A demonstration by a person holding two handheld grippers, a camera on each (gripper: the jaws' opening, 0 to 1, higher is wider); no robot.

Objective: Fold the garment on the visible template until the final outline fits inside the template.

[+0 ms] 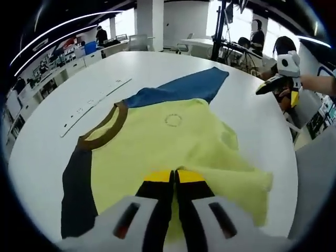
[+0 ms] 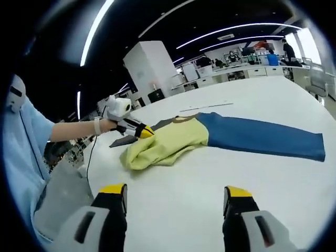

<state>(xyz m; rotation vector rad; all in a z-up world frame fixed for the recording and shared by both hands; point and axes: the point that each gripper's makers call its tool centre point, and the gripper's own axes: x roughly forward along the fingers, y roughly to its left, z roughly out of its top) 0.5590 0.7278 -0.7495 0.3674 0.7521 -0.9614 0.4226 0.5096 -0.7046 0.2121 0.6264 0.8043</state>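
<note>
On white table [image 2: 252, 173], left gripper [image 1: 175, 178] pinching garment [image 1: 173, 142] hem, right gripper [image 2: 176, 193] spread.

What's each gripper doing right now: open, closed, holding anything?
Left gripper: shut on the yellow shirt with blue sleeves, pinching its yellow fabric.
Right gripper: open, holding nothing, above the white table.

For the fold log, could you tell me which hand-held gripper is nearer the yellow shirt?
Left. The left hand-held gripper is closed on the yellow shirt, pinching its fabric. The right hand-held gripper is open above the bare white table, apart from the shirt.
</note>
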